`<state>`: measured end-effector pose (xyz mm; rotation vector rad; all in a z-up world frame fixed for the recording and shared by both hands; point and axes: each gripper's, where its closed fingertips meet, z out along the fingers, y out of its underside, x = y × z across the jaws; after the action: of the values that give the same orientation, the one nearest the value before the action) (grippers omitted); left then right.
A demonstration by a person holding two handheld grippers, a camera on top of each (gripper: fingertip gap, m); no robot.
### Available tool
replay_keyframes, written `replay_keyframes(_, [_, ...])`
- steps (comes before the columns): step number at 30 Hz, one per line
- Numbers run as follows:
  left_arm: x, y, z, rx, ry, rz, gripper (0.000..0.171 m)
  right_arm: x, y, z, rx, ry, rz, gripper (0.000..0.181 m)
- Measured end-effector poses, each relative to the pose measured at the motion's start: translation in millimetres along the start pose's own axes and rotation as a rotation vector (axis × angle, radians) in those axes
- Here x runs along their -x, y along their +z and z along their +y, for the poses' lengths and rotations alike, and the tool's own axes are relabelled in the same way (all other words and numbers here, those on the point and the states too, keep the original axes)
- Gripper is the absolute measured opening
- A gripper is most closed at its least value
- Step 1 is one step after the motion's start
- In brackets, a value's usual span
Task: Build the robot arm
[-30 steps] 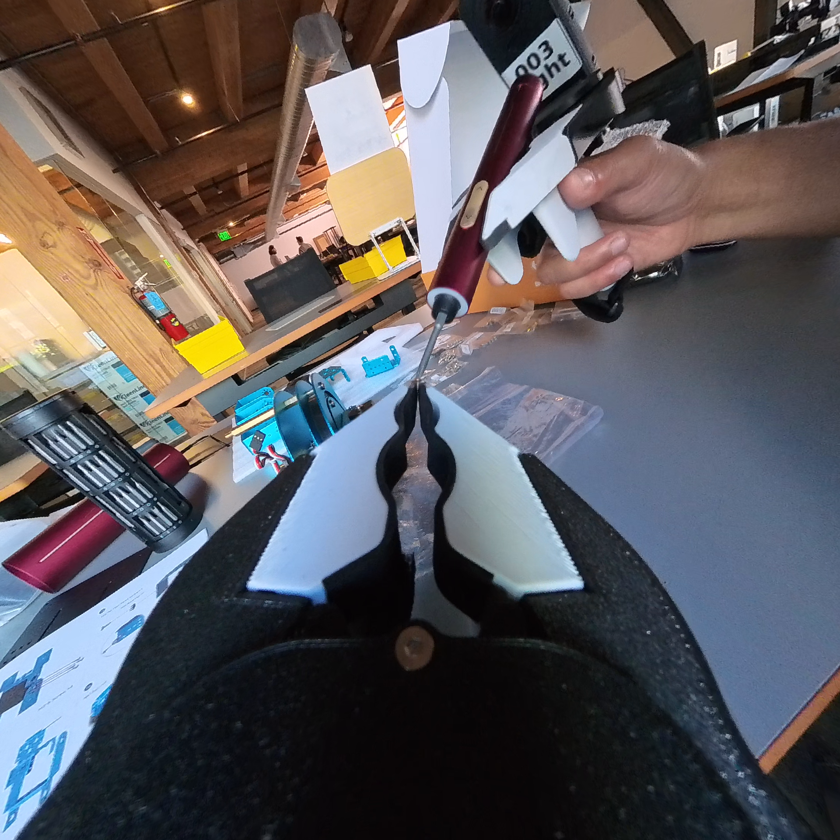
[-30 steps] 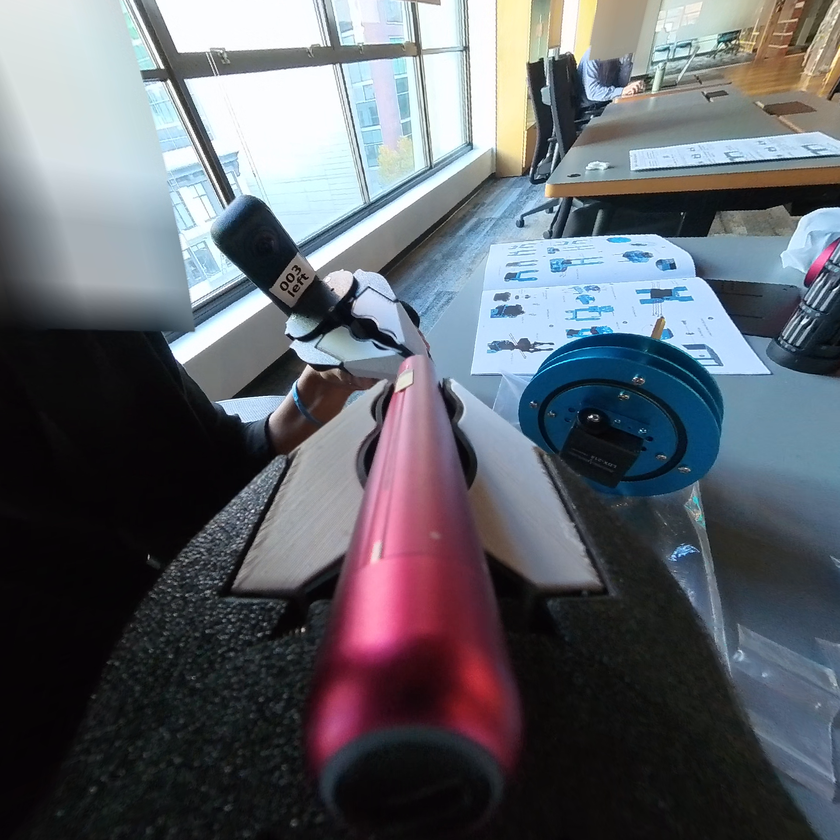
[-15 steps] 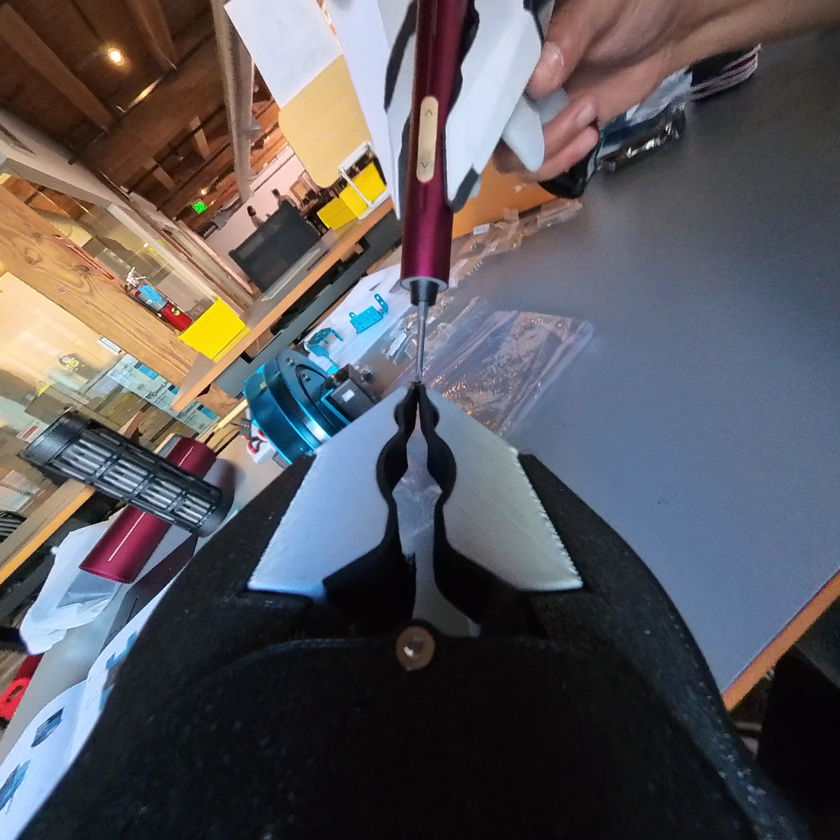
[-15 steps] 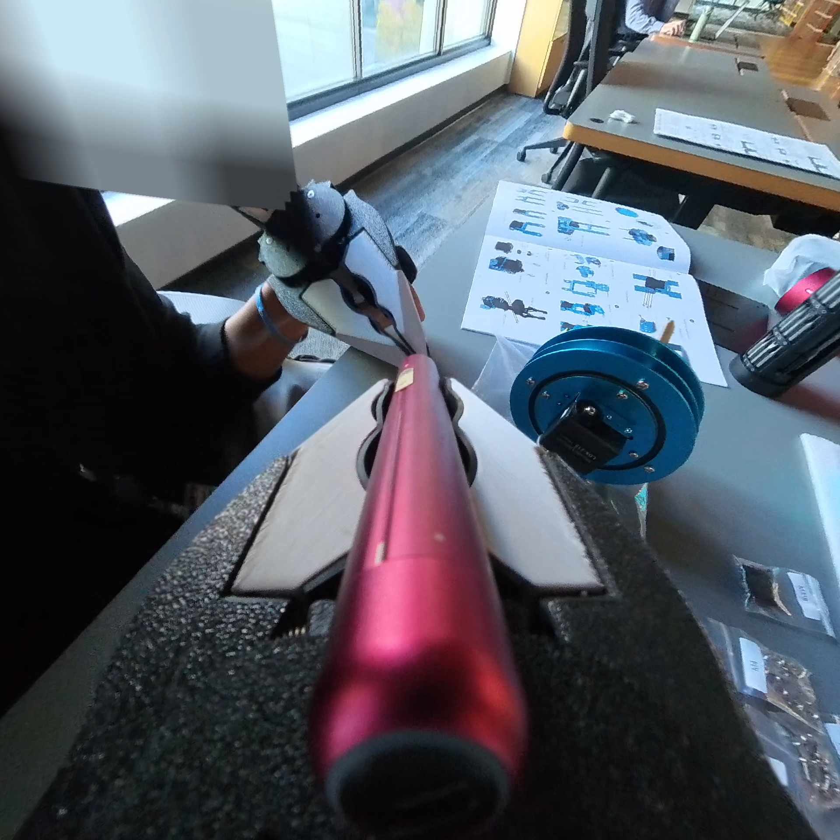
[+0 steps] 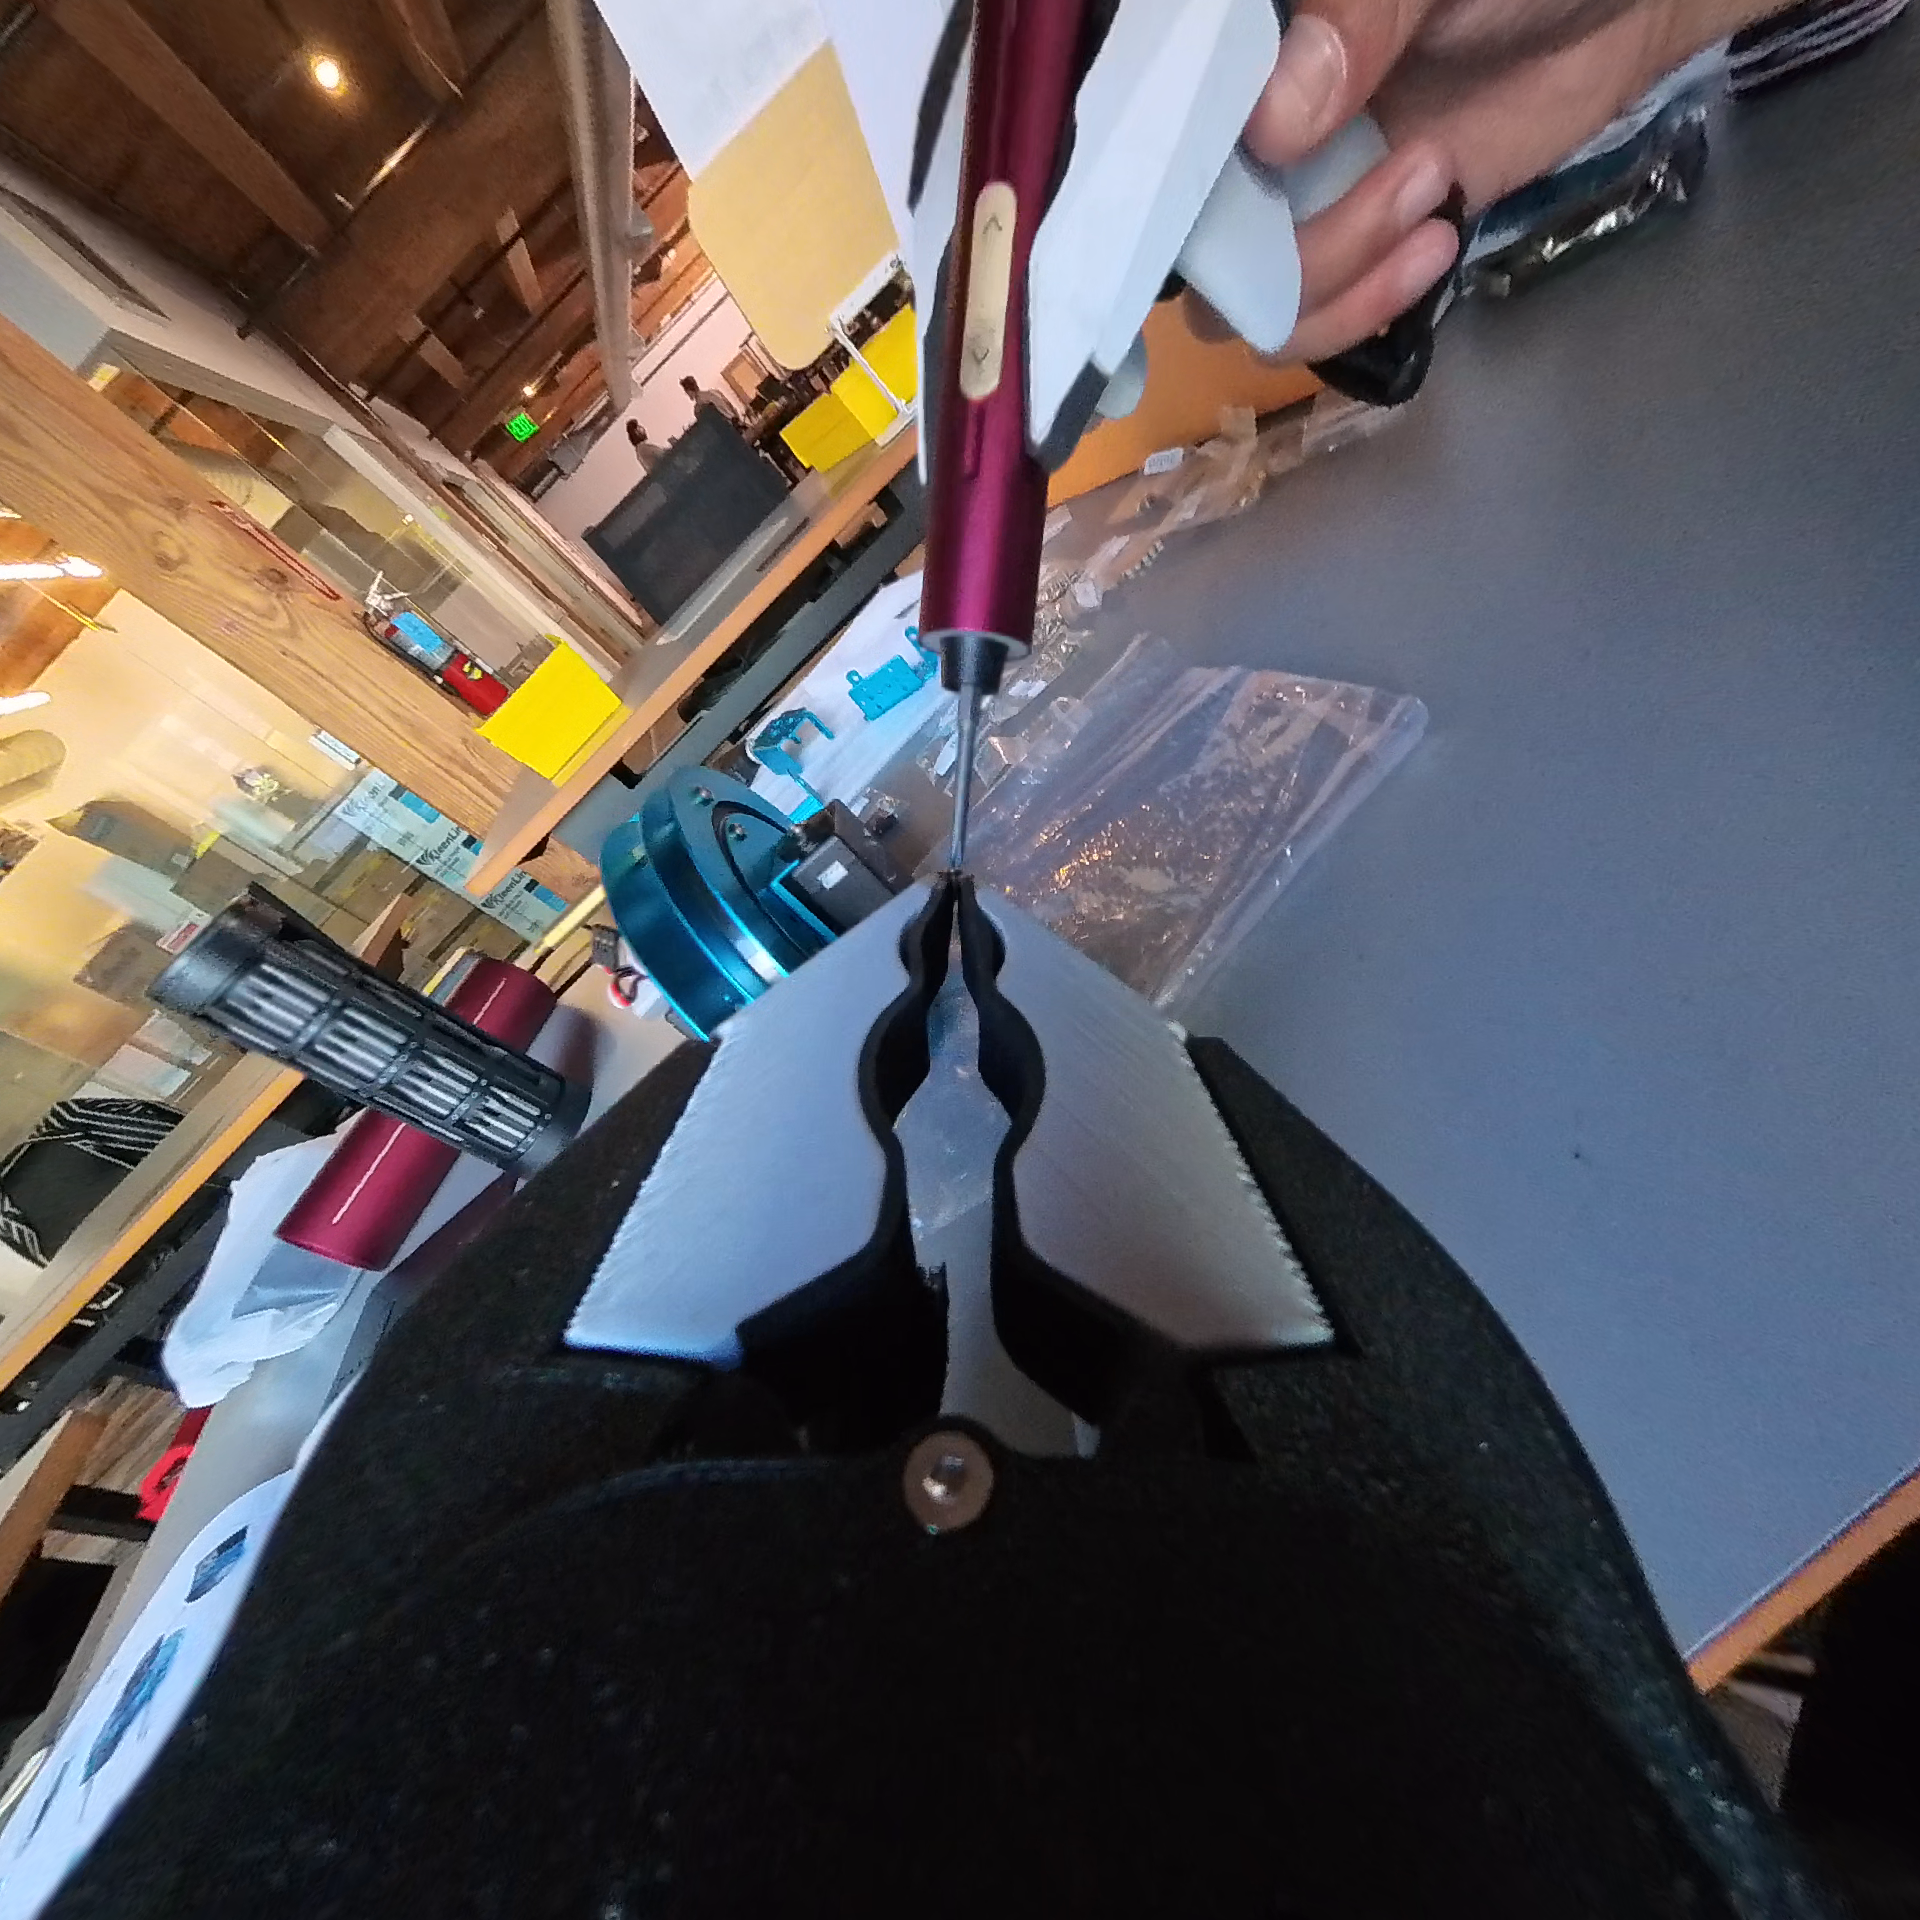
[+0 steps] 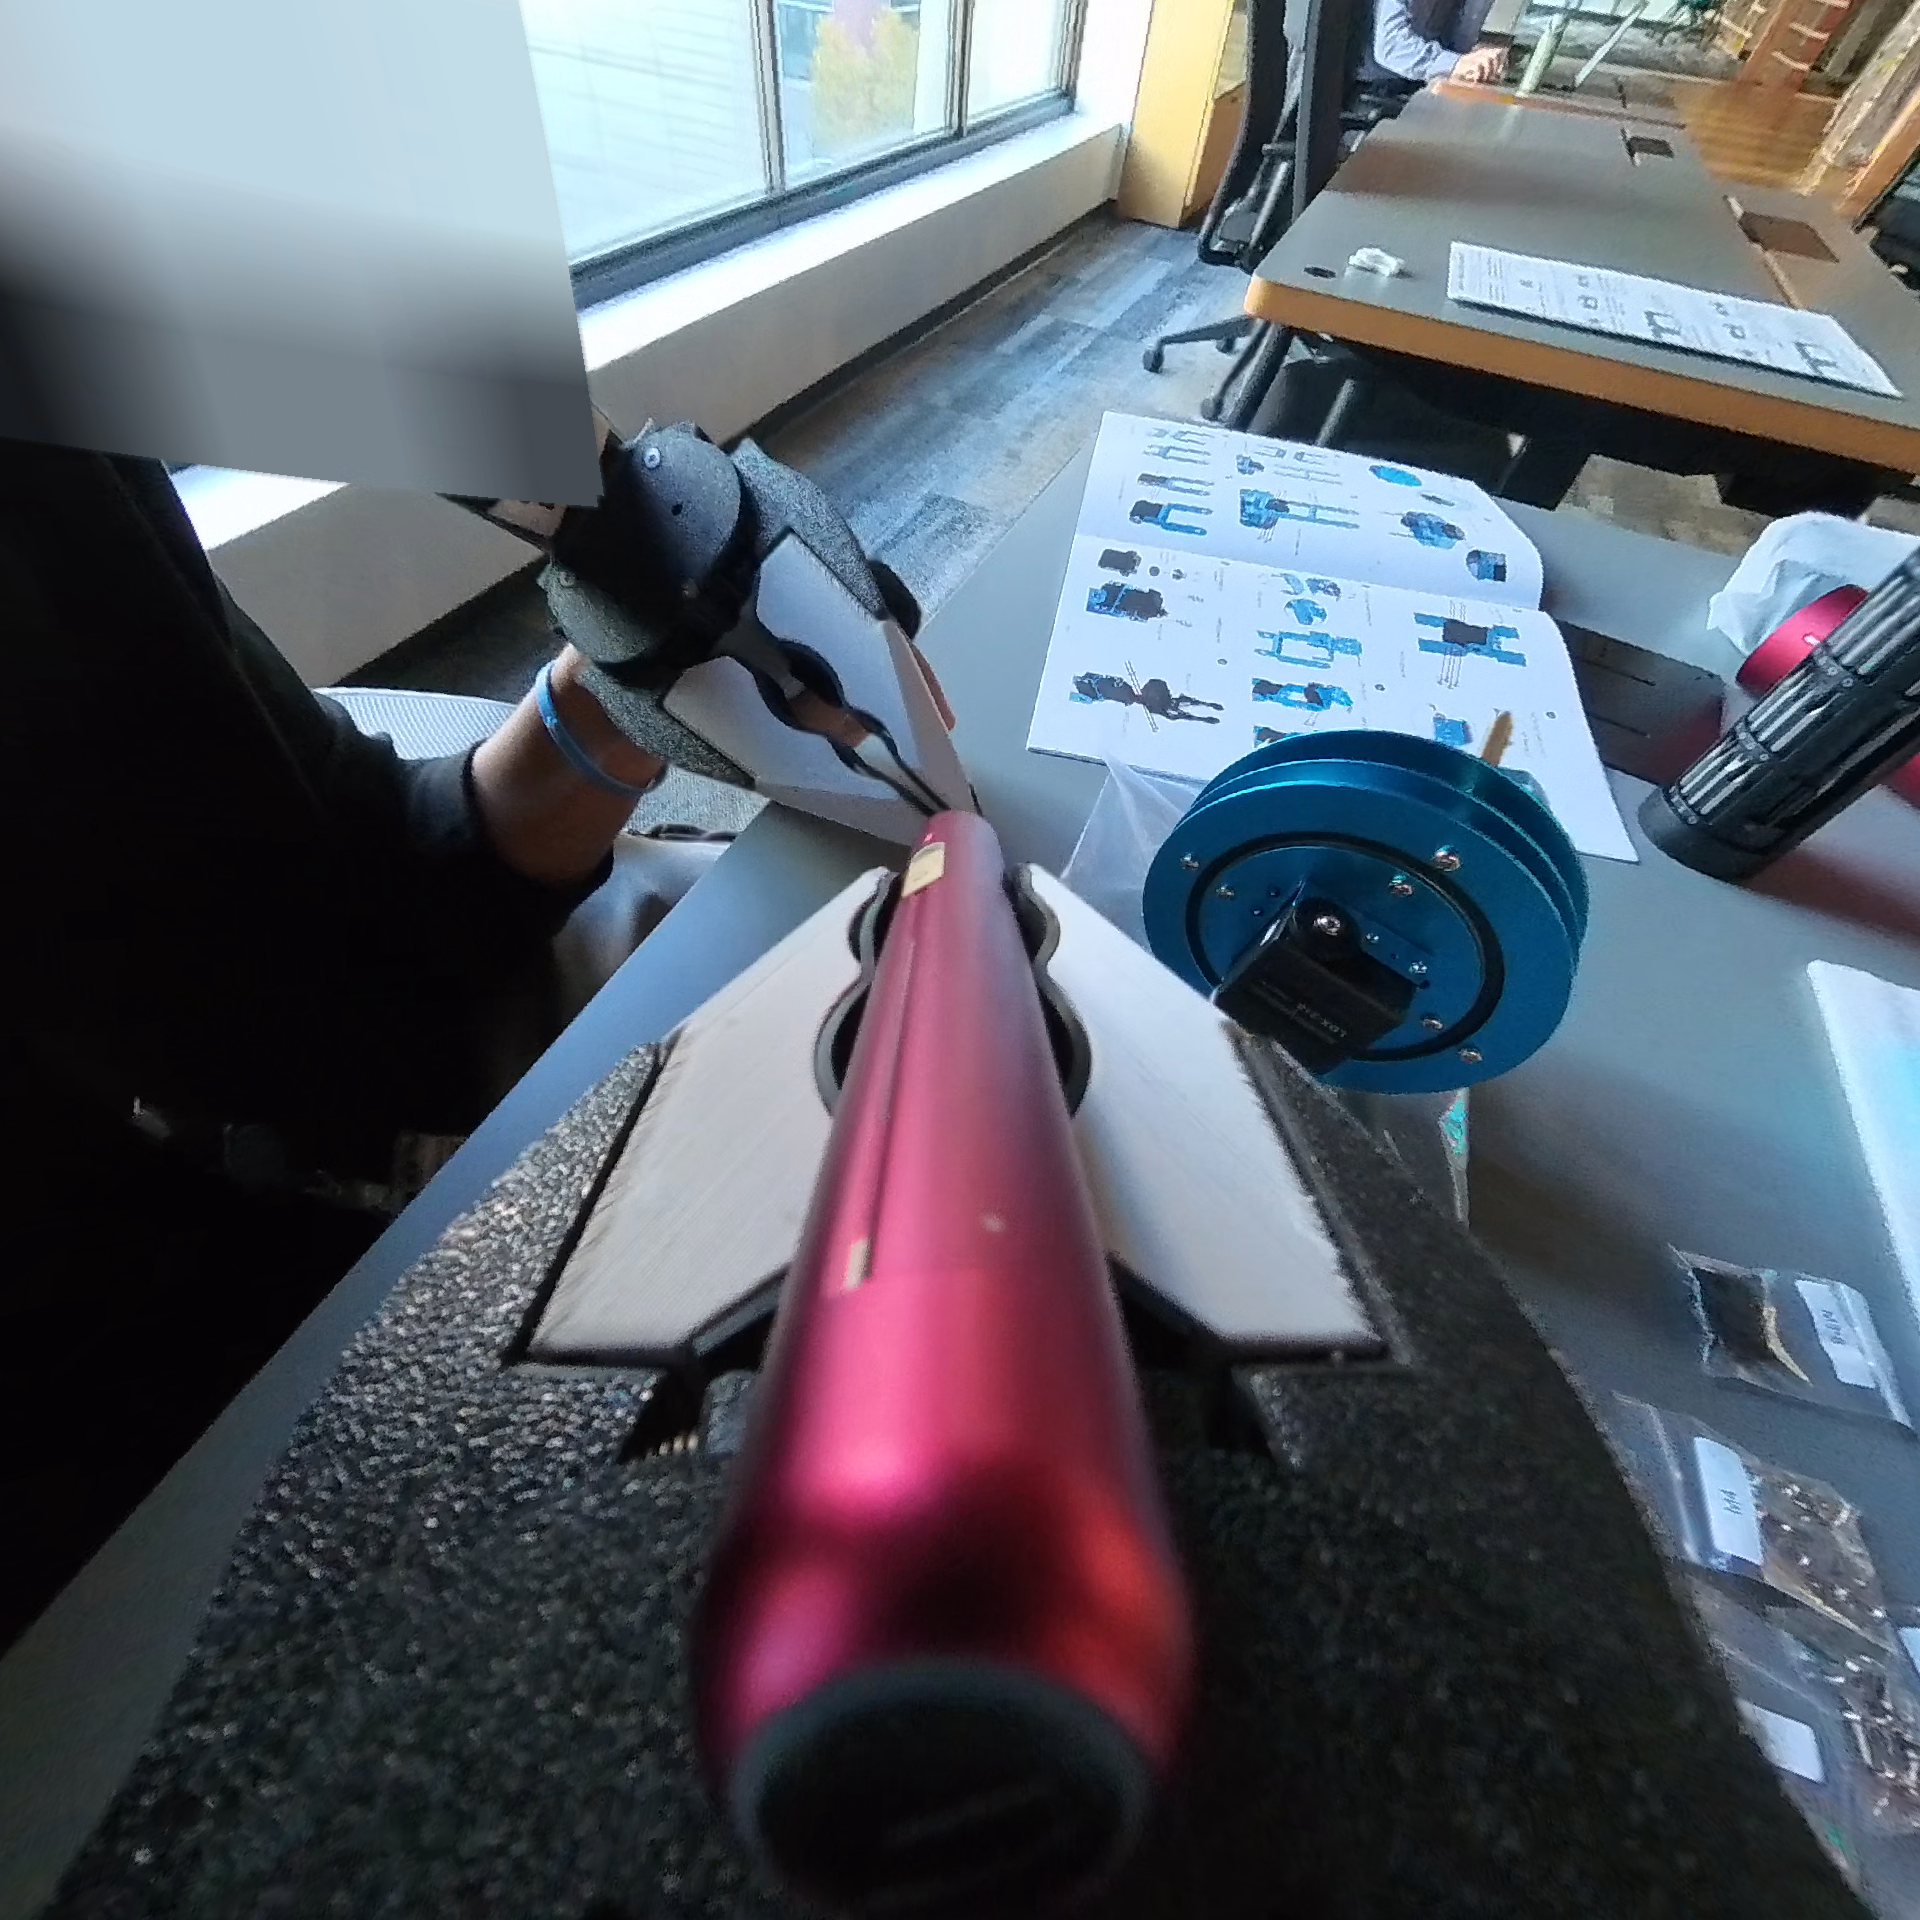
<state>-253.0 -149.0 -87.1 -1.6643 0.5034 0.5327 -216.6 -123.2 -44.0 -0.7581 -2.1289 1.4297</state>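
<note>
My left gripper (image 5: 954, 894) is shut, its tips pinching what looks like a tiny screw (image 5: 954, 879). My right gripper (image 6: 954, 883) is shut on a dark red electric screwdriver (image 6: 935, 1247). In the left wrist view the screwdriver (image 5: 977, 416) points down and its thin bit (image 5: 966, 769) meets the left tips. In the right wrist view the left gripper (image 6: 940, 800) sits right at the screwdriver's nose, above the table's near edge. A blue metal disc (image 6: 1507, 821) with a black servo (image 6: 1309, 997) stands on the grey table to the right.
An open instruction booklet (image 6: 1299, 623) lies behind the disc. A black slotted cylinder (image 6: 1787, 758) and a red tube (image 5: 416, 1143) lie beyond it. Clear bags of small hardware (image 6: 1766, 1507) (image 5: 1174, 831) lie on the table. The table's orange edge (image 5: 1766, 1600) is close. Left tips to right tips: about 7 centimetres. The left tips stand about 12 centimetres off the blue metal disc (image 6: 1507, 821).
The screwdriver has swung from a slant to nearly in line with the left tips, bit still at them. Both grippers have dropped lower, close to the table's near edge.
</note>
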Motion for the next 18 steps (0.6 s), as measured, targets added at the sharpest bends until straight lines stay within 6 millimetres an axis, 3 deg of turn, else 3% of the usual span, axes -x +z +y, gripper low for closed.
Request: replay_keyframes(18, [7, -4, -11, -0.095, -0.109, 0.004, 0.014, 0, -6, -12, -0.085, 0.100, -0.048, 0.024])
